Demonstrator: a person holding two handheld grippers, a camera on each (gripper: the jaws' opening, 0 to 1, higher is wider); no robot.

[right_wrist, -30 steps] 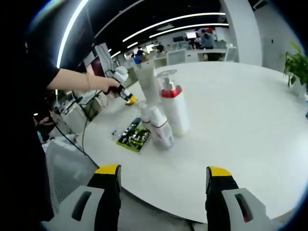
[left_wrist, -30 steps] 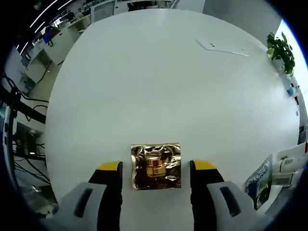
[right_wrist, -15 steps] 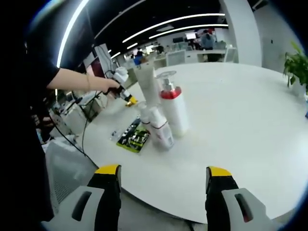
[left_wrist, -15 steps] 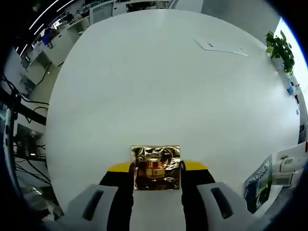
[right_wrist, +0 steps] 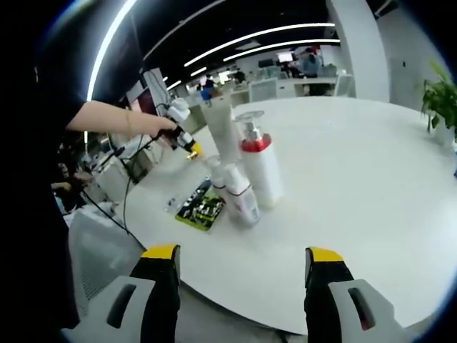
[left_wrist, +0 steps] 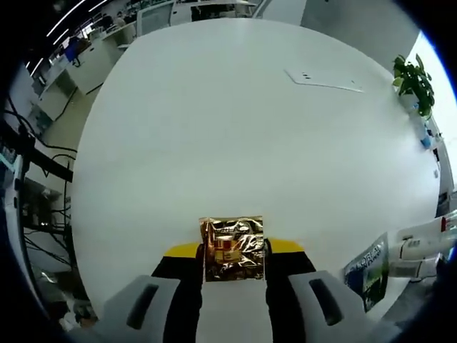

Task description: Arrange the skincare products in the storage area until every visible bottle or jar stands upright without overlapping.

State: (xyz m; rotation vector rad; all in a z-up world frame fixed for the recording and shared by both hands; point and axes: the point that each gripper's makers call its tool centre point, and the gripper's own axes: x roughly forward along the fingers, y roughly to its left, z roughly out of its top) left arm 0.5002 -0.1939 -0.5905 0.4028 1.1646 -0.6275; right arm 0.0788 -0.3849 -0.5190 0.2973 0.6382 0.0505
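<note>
1. the thin gold sachet [left_wrist: 233, 248] may be slipping or crumpling, since the left claw [left_wrist: 233, 250] is pinching only its side edges.
2. the sachet is sitting between the jaws, over the white tabletop [left_wrist: 235, 128].
3. the right claw [right_wrist: 243, 259] is hanging released, facing the upright bottles [right_wrist: 246, 171] well ahead.

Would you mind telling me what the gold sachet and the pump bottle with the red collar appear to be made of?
The gold sachet, gripped by the left tool, looks like metallised foil: it is crinkled and throws mirror-like glints. The pump bottle looks like smooth opaque white plastic with a glossy red collar and a clear cap over the pump, though glass cannot be ruled out.
</note>
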